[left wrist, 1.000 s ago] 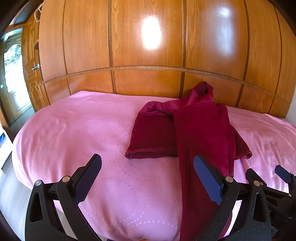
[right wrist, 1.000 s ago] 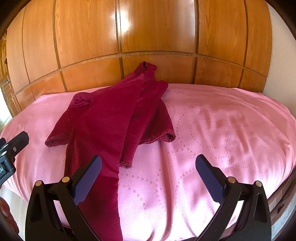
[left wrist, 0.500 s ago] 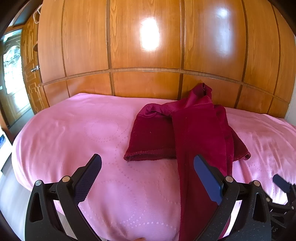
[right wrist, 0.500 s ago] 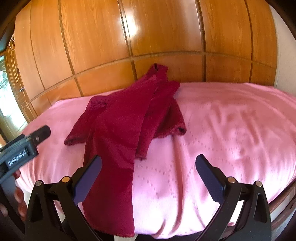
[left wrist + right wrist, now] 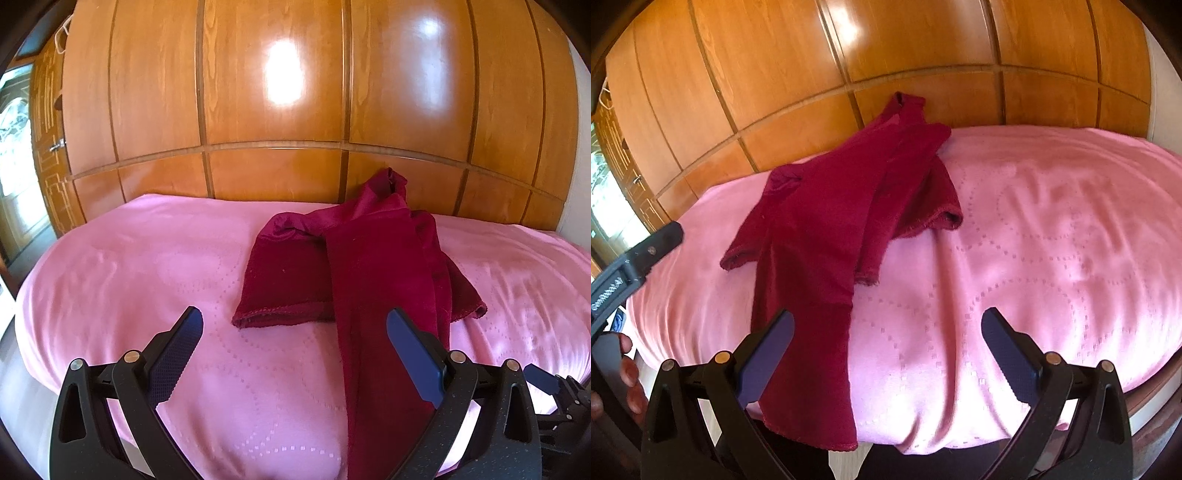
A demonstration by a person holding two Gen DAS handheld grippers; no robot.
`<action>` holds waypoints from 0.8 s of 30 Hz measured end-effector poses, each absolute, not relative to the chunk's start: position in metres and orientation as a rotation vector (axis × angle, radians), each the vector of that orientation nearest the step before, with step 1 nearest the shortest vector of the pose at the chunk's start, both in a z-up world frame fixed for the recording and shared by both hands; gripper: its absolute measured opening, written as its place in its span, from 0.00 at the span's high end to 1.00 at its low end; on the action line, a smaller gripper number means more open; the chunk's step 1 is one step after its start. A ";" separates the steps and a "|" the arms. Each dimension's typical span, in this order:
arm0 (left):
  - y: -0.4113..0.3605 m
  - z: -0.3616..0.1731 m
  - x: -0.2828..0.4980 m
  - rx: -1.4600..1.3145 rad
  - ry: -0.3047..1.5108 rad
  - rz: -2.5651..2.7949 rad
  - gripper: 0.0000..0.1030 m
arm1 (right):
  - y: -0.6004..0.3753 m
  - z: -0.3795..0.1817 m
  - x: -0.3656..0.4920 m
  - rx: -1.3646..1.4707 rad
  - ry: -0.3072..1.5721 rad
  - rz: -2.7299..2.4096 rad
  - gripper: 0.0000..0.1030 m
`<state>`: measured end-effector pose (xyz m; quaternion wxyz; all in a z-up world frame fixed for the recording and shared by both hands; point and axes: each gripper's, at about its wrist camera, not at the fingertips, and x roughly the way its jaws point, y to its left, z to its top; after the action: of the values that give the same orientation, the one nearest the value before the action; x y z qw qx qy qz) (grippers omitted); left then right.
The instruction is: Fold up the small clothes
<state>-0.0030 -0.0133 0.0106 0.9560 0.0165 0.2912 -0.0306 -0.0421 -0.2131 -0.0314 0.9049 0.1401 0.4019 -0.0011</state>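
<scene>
Crumpled dark-red velvety garment [image 5: 373,273], draped over pink quilted bed's near edge [image 5: 960,435]; left gripper [image 5: 295,354] and right gripper [image 5: 886,354] wide open, empty; overhang may slide off if tugged.

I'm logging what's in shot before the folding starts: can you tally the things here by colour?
Dark red: 1, the crumpled garment, lying on the bed with one end hanging over the near edge.
Pink: 1, the bedspread.
Black: 2, the left hand-held gripper and the right hand-held gripper, both open.
Brown: 1, the wooden panelled wall.
Total: 5
</scene>
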 end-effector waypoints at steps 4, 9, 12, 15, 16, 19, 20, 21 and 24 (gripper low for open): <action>-0.017 0.010 -0.002 0.049 0.591 -0.068 0.04 | -0.225 -0.035 -0.044 0.333 0.838 -0.046 0.02; -0.020 0.009 -0.003 0.069 0.592 -0.085 0.04 | -0.227 -0.033 -0.045 0.324 0.831 -0.059 0.02; -0.024 0.009 -0.004 0.087 0.595 -0.096 0.04 | -0.232 -0.031 -0.044 0.326 0.818 -0.077 0.02; -0.027 0.006 -0.004 0.098 0.604 -0.111 0.04 | -0.239 -0.030 -0.043 0.331 0.809 -0.100 0.02; -0.028 0.006 -0.003 0.101 0.609 -0.116 0.04 | -0.242 -0.030 -0.042 0.329 0.806 -0.111 0.02; -0.032 0.003 -0.002 0.120 0.623 -0.137 0.04 | -0.248 -0.030 -0.038 0.337 0.807 -0.121 0.02; -0.034 0.002 -0.002 0.127 0.629 -0.148 0.04 | -0.250 -0.030 -0.037 0.337 0.811 -0.125 0.02; -0.036 0.001 -0.001 0.134 0.636 -0.162 0.04 | -0.252 -0.031 -0.036 0.333 0.816 -0.128 0.02; -0.044 -0.006 0.004 0.160 0.672 -0.232 0.04 | -0.258 -0.032 -0.033 0.332 0.823 -0.143 0.02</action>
<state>0.0035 -0.0439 -0.0061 0.9344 0.0785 0.3284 -0.1133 -0.0328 -0.2584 -0.0316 0.9006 0.1607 0.3978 -0.0691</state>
